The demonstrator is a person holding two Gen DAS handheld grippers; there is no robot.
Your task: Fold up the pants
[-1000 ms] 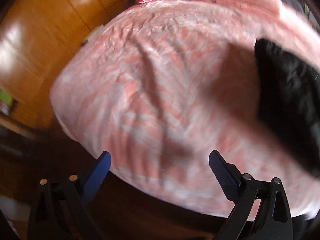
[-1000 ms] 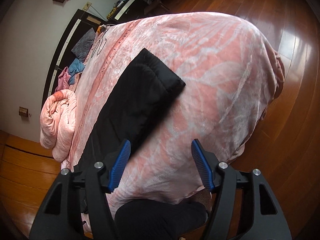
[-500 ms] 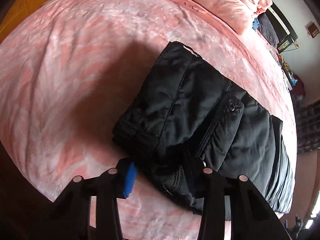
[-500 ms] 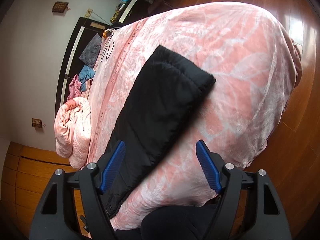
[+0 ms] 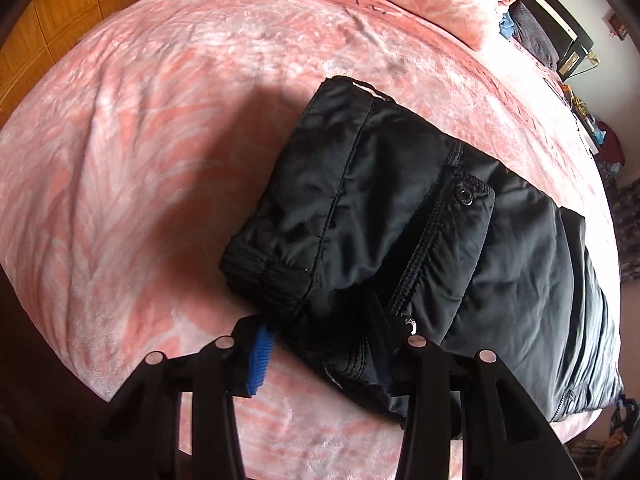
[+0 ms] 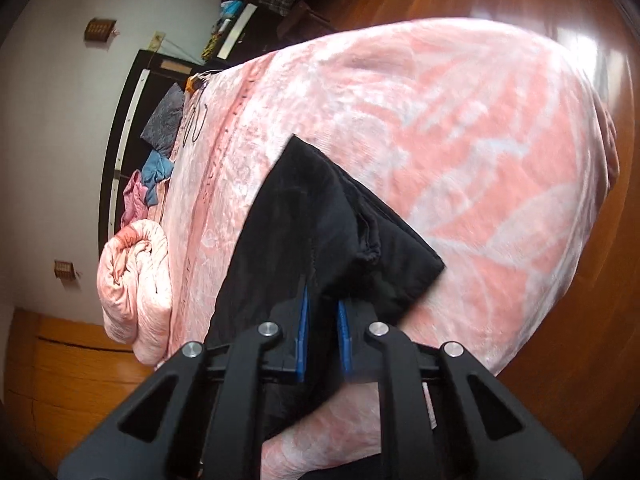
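The left hand-held gripper (image 5: 320, 344) sits at the waistband corner of the black pants (image 5: 420, 232), its jaws narrowed around a thick bunch of fabric there; the blue pad shows on one side, the other finger is sunk into the cloth, so it looks to be pinching the pants, though I cannot tell how firmly. The right hand-held gripper (image 6: 323, 336) has its blue pads drawn nearly together on a fold of the pants (image 6: 320, 216) near the hem end, holding that edge.

The pants lie on the pink bed (image 5: 160, 140), near the edge closest to the person, their long axis running roughly along that edge: waistband with its snap pocket at the left gripper's end, leg hems at the right gripper's end. Each gripper thus holds its own end of the long strip, and the garment stretches away between them. A fold along the length would, I judge, bring one end over toward the other
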